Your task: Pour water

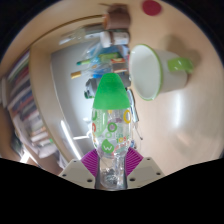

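Gripper view, gripper (110, 165) clamped on clear green-capped bottle (109, 130), label unreadable, white cup (150, 70) beyond

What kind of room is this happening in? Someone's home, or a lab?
Probably a home or office room, though I can't be sure. A round wooden table holds a white cup, and bookshelves line one wall. The gripper holds a clear bottle with a green cap.

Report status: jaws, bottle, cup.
Jaws shut on the clear bottle, green cap forward. White cup beyond, upright on table. Nothing in between.
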`<state>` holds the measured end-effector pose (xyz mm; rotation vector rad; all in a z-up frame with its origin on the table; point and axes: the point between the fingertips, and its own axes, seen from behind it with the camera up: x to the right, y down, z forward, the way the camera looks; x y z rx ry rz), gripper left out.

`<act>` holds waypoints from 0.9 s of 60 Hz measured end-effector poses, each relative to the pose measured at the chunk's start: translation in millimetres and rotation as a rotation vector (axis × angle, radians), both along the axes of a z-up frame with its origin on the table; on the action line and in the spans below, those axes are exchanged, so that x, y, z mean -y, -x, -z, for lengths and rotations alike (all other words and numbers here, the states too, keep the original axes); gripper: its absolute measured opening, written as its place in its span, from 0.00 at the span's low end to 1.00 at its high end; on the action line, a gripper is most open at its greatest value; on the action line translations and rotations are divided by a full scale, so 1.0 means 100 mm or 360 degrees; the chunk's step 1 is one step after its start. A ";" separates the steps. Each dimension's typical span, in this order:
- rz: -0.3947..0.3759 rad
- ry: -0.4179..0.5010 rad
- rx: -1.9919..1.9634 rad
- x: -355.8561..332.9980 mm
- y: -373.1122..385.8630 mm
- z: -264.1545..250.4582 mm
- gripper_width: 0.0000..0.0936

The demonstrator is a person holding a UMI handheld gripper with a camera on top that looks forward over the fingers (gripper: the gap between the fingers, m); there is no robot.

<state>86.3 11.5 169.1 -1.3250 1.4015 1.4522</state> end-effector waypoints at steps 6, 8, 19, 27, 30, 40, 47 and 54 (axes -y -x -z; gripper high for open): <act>0.0088 0.0006 -0.0302 -0.10 -0.09 -0.08 0.33; 0.0114 -0.0011 -0.0394 -0.12 -0.13 -0.13 0.33; 0.0262 -0.0086 -0.0847 -0.21 -0.35 -0.35 0.33; 0.0297 -0.0116 -0.0952 -0.22 -0.45 -0.44 0.33; 0.0288 -0.0114 -0.0961 -0.22 -0.45 -0.45 0.33; 0.0170 -0.0137 -0.0749 -0.24 -0.38 -0.51 0.33; -0.0096 -0.0173 -0.0036 -0.19 -0.21 -0.69 0.33; -0.0158 -0.0356 0.0987 -0.13 -0.75 -1.12 0.33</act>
